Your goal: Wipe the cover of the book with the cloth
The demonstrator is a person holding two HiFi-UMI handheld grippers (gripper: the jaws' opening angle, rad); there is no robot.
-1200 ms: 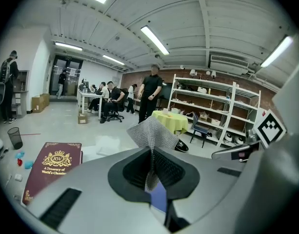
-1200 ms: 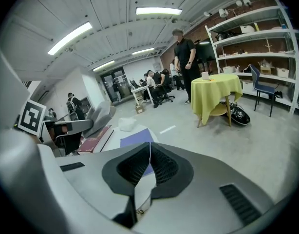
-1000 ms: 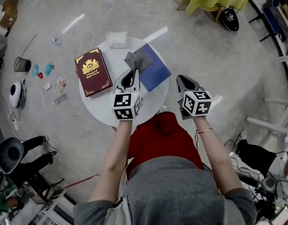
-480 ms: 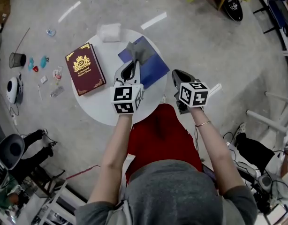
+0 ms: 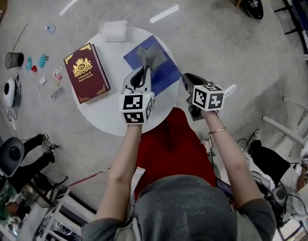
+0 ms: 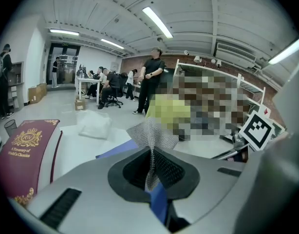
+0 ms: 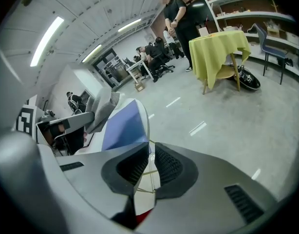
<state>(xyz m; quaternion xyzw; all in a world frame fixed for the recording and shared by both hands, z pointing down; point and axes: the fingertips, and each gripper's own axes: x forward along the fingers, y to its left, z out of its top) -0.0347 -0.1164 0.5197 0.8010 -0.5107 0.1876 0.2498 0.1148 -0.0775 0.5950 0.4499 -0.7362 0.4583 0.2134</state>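
With the left gripper point(image 5: 142, 73) clamped on the grey cloth point(image 5: 151, 57) over the blue book point(image 5: 167, 74) at the round table's point(image 5: 101, 117) right edge, and the right gripper point(image 5: 188, 80) closed empty beside that edge, lay the cloth flat on the cover before stroking.
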